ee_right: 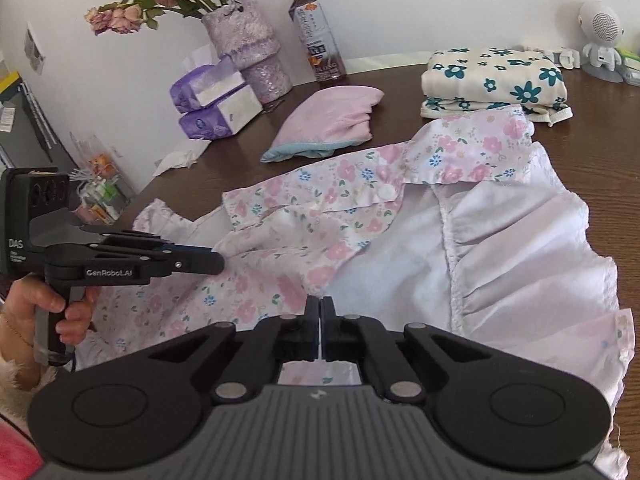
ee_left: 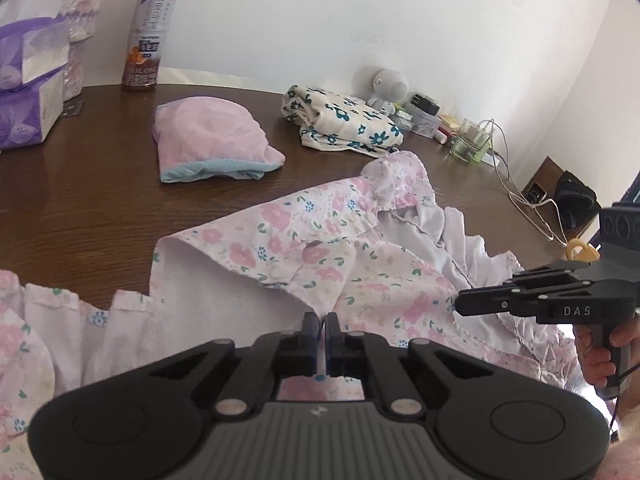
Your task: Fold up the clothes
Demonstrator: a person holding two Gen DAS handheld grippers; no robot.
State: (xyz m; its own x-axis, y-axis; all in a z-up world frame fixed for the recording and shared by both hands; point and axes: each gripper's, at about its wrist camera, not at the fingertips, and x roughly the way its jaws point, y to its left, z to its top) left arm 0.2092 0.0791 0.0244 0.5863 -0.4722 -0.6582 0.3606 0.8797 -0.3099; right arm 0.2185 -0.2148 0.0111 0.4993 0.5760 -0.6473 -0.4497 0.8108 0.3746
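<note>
Both jaws pinch the pink floral cotton dress (ee_right: 328, 216), left gripper (ee_left: 320, 326) and right gripper (ee_right: 320, 312), half-folded on the dark wooden table (ee_left: 80, 184); a folded pink garment (ee_left: 208, 140) and folded blue-flowered cream garment (ee_right: 496, 76) lie behind.

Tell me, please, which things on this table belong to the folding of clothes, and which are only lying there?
Part of the job:
- pink floral garment, pinched by the left gripper and the right gripper
- folded pink cloth
- folded blue-flower cloth

Only lying about:
- tea bottle
- tissue packs
- vase of dried roses
- small white speaker
- glass
</note>
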